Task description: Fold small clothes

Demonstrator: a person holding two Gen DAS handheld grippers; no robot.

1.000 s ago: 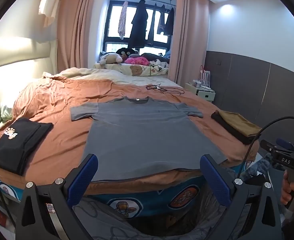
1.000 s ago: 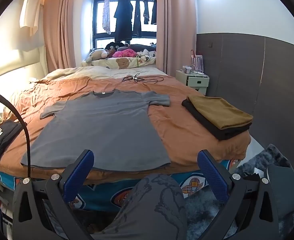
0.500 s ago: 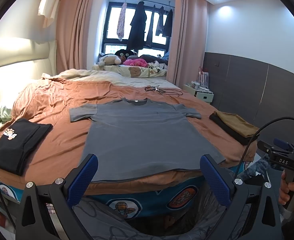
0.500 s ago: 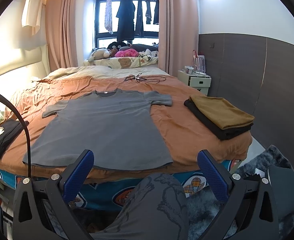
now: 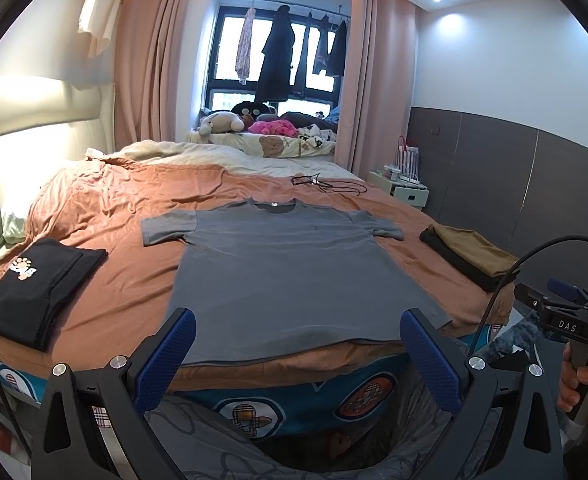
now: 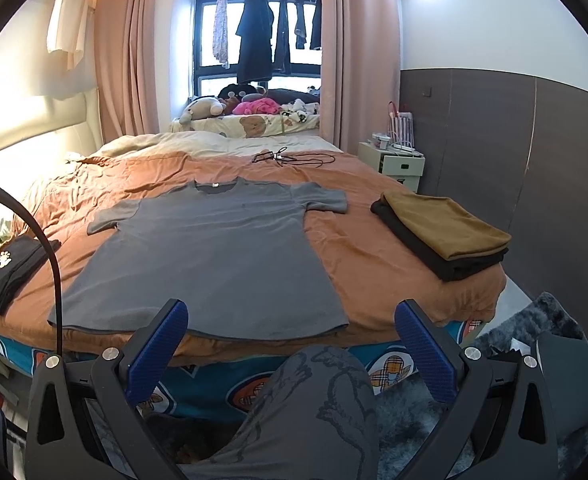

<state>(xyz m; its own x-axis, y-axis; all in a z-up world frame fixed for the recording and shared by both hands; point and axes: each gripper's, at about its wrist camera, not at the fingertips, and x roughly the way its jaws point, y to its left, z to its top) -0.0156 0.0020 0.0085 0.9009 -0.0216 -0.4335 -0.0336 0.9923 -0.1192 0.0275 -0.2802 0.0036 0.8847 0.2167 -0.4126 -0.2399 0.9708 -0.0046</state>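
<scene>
Bed (image 5: 126,280) ahead; both tongs (image 5: 298,344) (image 6: 292,340) wide, empty.

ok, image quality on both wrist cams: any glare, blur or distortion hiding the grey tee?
Left wrist: strong fisheye bending and dark corner vignette; the window is blown out, the lit headboard glares, yet the grey tee is sharp and evenly lit. Right wrist: same distortion; the tee is clear, its near hem partly behind the blue fingers.

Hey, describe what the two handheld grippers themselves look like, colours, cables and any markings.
Both the left gripper and right gripper have black angular frames with silver bolts and blue textured finger pads. A black cable loops from the right gripper, whose body reads "DAS".
</scene>
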